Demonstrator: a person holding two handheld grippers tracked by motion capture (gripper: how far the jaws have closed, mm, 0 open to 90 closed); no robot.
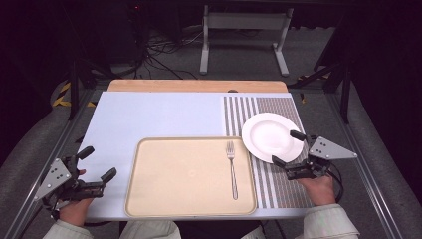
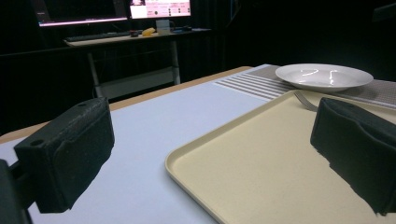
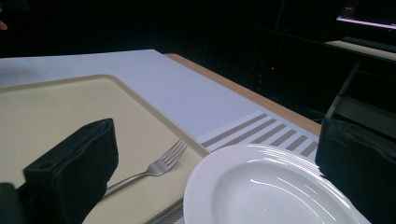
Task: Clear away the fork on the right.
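Desk [image 1: 149, 114]: pale blue-white top with a wooden strip along the far edge.

Tray [image 1: 174, 174]: beige, rectangular, raised rim, lying flat at the near middle of the desk.

Fork [image 1: 232, 169]: metal, lying flat on the right part of the tray, tines toward the far side, handle toward the person.

Mat [image 1: 278, 107]: grey-and-white striped, on the right part of the desk, its left edge next to the tray's right rim.

Plate [image 1: 271, 137]: white, round, shallow, upright on the mat, just right of the tray's far right corner; its left rim is close to the fork tines. Nothing on it.

Left gripper [image 1: 97, 163]: held in the left hand [image 1: 74, 206] over the desk's near left corner, left of the tray and apart from it. Jaws spread wide, nothing between them; in the left gripper view the tray's corner shows between them.

Right gripper [image 1: 287, 147]: held in the right hand [image 1: 318, 189] at the near right of the desk, over the mat. Jaws wide apart, one on each side of the plate's near right rim; whether either touches the plate cannot be told.
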